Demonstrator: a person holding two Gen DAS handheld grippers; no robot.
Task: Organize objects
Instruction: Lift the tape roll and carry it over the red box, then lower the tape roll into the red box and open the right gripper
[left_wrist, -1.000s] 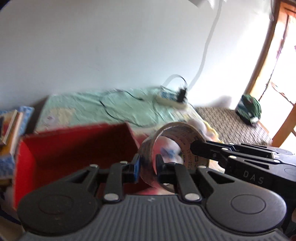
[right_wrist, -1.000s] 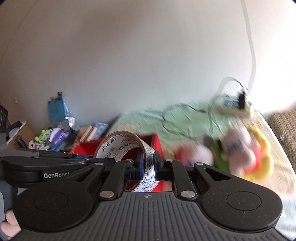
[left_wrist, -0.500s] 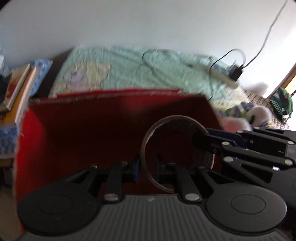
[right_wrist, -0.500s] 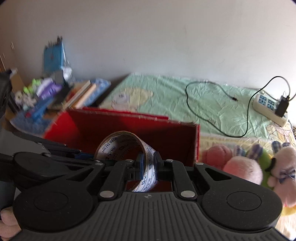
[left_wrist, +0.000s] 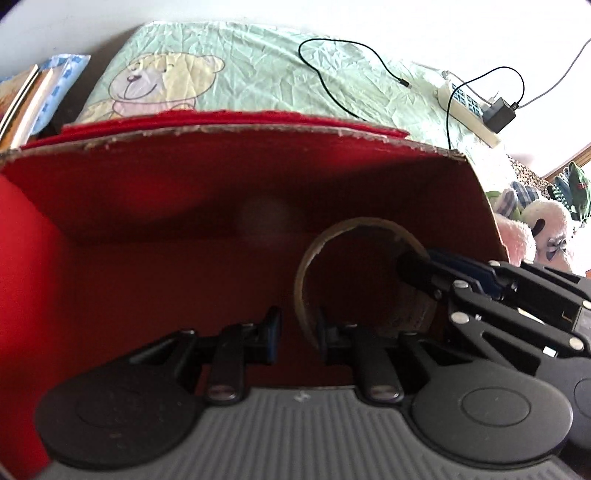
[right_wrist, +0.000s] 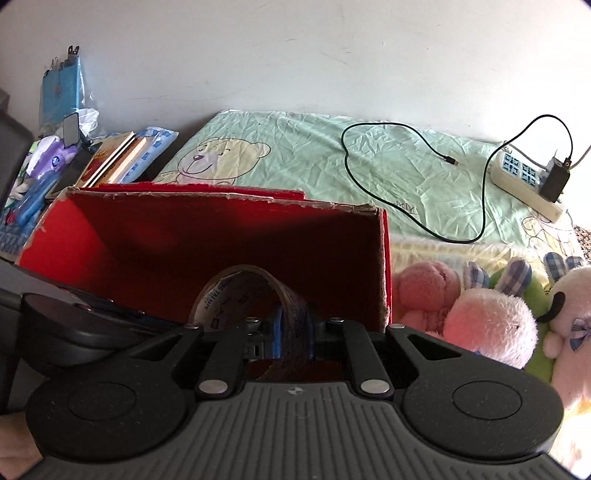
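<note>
A brown tape roll (left_wrist: 354, 223) with a printed core (right_wrist: 240, 275) stands on edge low inside the red cardboard box (left_wrist: 147, 192), near its right wall (right_wrist: 384, 266). My left gripper (left_wrist: 297, 338) straddles the roll's left wall. Its jaws are slightly parted, and a strip of red shows beside the left pad. My right gripper (right_wrist: 297, 332) straddles the opposite wall, also slightly parted, and reaches in from the right in the left wrist view (left_wrist: 417, 262). Both grippers are inside the box.
The box sits on a bed with a green bear-print sheet (right_wrist: 229, 155). Plush toys (right_wrist: 487, 325) lie just right of the box. A black cable (right_wrist: 406, 166) and a power strip (right_wrist: 524, 181) lie behind. Books (right_wrist: 114, 158) and clutter are stacked at the left.
Both grippers carried the tape roll down from above the bed into the red box. Their fingers now stand a little wider apart than half a second ago.
</note>
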